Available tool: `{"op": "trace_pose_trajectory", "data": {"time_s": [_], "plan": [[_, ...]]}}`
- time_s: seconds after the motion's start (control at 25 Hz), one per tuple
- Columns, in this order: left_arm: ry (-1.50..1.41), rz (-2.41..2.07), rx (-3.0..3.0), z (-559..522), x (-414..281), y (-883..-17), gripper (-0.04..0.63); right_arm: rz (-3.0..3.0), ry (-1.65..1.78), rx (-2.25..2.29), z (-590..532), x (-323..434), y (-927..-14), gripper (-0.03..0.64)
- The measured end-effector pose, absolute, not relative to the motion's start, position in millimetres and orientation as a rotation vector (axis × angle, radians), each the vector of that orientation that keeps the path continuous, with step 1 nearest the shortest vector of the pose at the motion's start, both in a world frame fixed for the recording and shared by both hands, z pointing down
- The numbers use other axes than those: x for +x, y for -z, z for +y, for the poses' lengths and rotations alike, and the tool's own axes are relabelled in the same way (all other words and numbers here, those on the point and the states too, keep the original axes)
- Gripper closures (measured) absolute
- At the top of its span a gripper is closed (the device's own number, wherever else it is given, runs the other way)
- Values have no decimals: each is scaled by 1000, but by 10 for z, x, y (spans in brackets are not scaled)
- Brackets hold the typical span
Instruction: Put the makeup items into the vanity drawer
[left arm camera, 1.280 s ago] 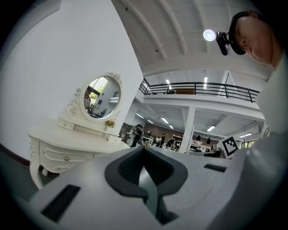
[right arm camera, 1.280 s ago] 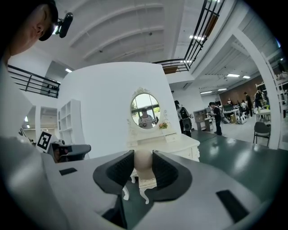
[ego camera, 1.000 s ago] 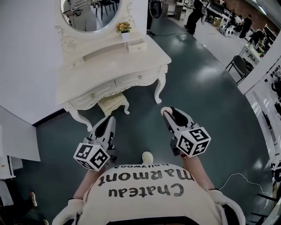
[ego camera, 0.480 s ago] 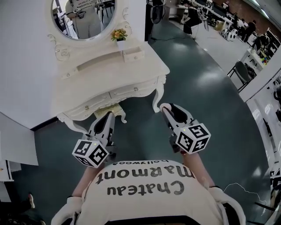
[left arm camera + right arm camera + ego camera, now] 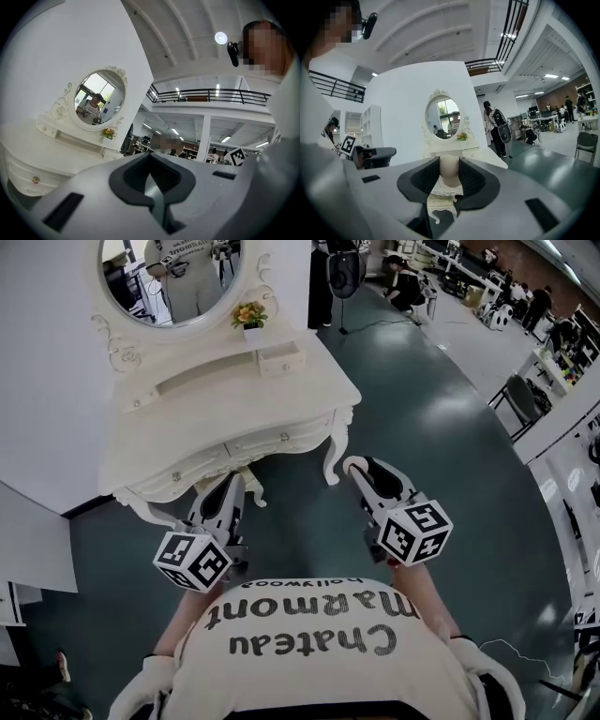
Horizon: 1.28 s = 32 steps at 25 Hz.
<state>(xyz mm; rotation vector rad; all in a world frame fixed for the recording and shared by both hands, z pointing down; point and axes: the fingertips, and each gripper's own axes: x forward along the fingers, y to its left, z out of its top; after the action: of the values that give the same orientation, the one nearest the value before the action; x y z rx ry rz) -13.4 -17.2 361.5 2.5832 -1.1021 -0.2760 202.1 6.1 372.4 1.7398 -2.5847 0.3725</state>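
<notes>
White vanity table [image 5: 216, 413] stands at far left in the head view, its front drawers [image 5: 272, 442] closed, with an oval mirror [image 5: 169, 277] and a small flower pot [image 5: 248, 317] at its far edge. The left gripper [image 5: 230, 486] and right gripper [image 5: 356, 467] are level over the dark green floor [image 5: 441, 427], near the table's front and well apart from each other.

Left gripper view: the jaws meet with nothing between them, and the vanity lies ahead at left.

Right gripper view: the jaws clamp a beige rounded makeup sponge [image 5: 449, 169], the only makeup item visible. The vanity is straight ahead beyond it.
</notes>
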Motion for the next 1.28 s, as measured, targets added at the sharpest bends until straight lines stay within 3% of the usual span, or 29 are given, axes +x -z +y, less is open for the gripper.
{"op": "trace_pose_trajectory", "data": {"time_s": [0.6, 1.28], "plan": [[220, -1083, 2503, -720, -182, -4015, 587, -2528, -467, 1707, -499, 1964, -4113, 474], [253, -1023, 2547, -2550, -357, -3707, 587, -2448, -423, 1793, -2092, 1860, -3879, 474]]}}
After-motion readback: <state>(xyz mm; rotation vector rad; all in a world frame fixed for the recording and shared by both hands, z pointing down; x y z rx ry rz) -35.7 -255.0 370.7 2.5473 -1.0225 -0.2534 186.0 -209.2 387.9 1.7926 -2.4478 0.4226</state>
